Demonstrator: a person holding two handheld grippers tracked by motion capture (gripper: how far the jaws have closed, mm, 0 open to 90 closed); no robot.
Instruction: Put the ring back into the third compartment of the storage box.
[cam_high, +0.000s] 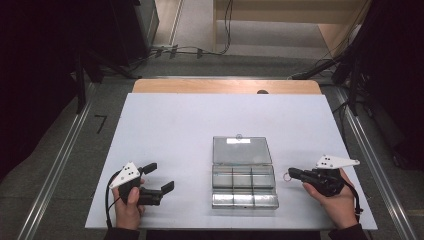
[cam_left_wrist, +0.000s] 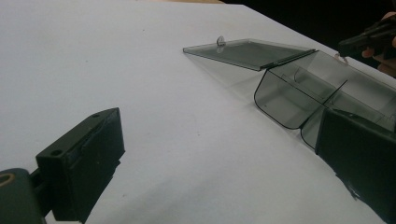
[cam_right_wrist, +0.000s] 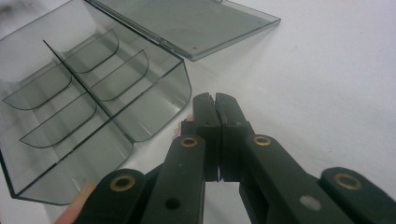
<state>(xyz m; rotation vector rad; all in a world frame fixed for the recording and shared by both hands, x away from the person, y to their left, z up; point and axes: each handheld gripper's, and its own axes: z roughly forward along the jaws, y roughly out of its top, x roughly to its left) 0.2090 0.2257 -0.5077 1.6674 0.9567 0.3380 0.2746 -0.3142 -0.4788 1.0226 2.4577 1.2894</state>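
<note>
A smoky clear plastic compartment box (cam_high: 243, 186) lies open in the middle of the white table (cam_high: 190, 125), its lid (cam_high: 241, 150) folded back flat. Its several compartments look bare. My left gripper (cam_high: 160, 176) rests left of the box, open with nothing between its jaws; in the left gripper view it (cam_left_wrist: 219, 126) faces the box (cam_left_wrist: 299, 93) and lid (cam_left_wrist: 247, 51). My right gripper (cam_high: 295, 175) sits just right of the box, shut, with a small pale ring (cam_high: 287, 176) at its tip. In the right gripper view its closed jaws (cam_right_wrist: 215, 100) point past the box (cam_right_wrist: 84, 102) corner.
The white sheet covers a wooden tabletop (cam_high: 225, 86) whose far edge shows. Metal floor rails (cam_high: 60, 160) run along both sides. Cables (cam_high: 200, 50) and dark stands lie beyond the far edge. The right gripper (cam_left_wrist: 369, 39) appears at the top right of the left gripper view.
</note>
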